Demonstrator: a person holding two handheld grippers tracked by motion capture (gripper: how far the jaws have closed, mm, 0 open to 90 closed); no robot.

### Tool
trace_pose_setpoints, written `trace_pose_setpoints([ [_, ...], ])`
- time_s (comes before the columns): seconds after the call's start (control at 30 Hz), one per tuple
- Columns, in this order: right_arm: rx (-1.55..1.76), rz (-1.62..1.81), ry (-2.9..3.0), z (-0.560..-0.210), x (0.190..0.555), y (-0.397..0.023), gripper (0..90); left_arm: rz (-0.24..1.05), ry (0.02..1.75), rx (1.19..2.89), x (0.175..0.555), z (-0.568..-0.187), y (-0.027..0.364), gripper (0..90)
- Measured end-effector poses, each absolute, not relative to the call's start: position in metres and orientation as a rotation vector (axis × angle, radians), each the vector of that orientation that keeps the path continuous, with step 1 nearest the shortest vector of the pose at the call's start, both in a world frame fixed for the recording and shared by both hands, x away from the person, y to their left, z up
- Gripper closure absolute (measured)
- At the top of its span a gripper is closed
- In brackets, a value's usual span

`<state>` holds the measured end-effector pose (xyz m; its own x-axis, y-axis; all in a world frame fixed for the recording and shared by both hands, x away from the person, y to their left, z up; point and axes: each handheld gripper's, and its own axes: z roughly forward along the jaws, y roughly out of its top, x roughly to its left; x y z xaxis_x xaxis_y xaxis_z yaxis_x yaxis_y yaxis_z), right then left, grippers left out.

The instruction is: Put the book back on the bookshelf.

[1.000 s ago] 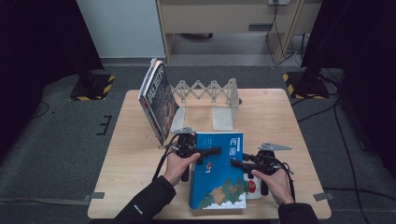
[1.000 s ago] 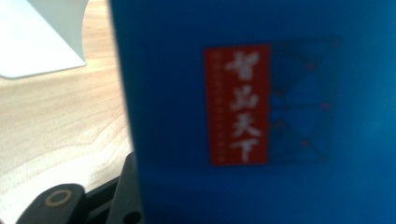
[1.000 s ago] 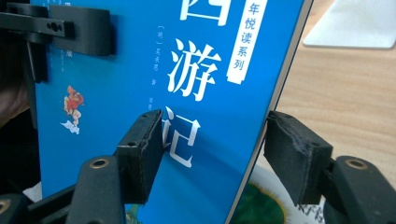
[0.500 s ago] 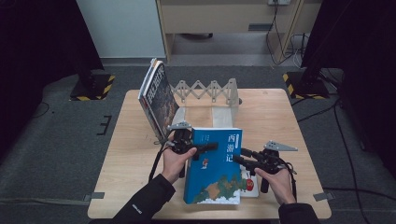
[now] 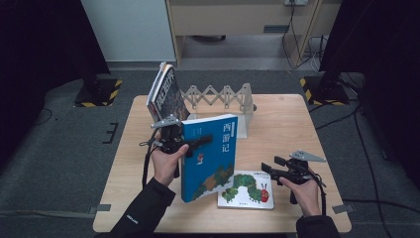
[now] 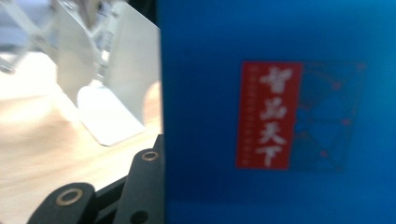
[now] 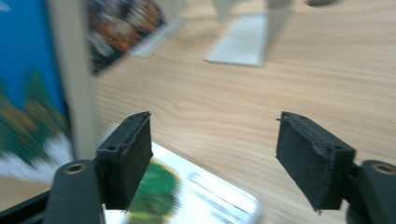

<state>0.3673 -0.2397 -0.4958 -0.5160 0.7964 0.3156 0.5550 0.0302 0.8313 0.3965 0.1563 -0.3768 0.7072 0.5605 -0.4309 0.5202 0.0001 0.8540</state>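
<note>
Wooden surface (image 5: 292,124) on a grey floor, with a white accordion book rack (image 5: 220,96) at its back edge and a dark-covered book (image 5: 163,94) leaning at the rack's left end. The left gripper (image 5: 195,143) holds a blue book (image 5: 208,153) by its left edge, jaws clamped on the cover; the book stands tilted, raised off the surface, in front of the rack. In the left gripper view the blue cover with its red label (image 6: 268,114) sits against the lower jaw. A caterpillar picture book (image 5: 246,189) lies flat just right of the blue book's lower corner. The right gripper (image 5: 270,168) hovers near the flat book's right edge, jaws apart, just opened wider, nothing between them.
</note>
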Motion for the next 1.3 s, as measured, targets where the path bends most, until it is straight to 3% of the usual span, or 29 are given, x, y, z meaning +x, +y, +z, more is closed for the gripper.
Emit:
trace_pose_setpoints([
  [0.47, 1.468, 0.965, 2.13, -0.515, 0.371, -0.273, 17.6, 0.225, 0.992, 1.624, 0.399, -0.36, 0.19, 60.4],
  [1.3, 1.498, 0.832, 2.107, -0.535, 0.376, -0.29, 6.1, 0.406, 1.06, 1.529, 0.435, -0.328, 0.181, 60.4],
])
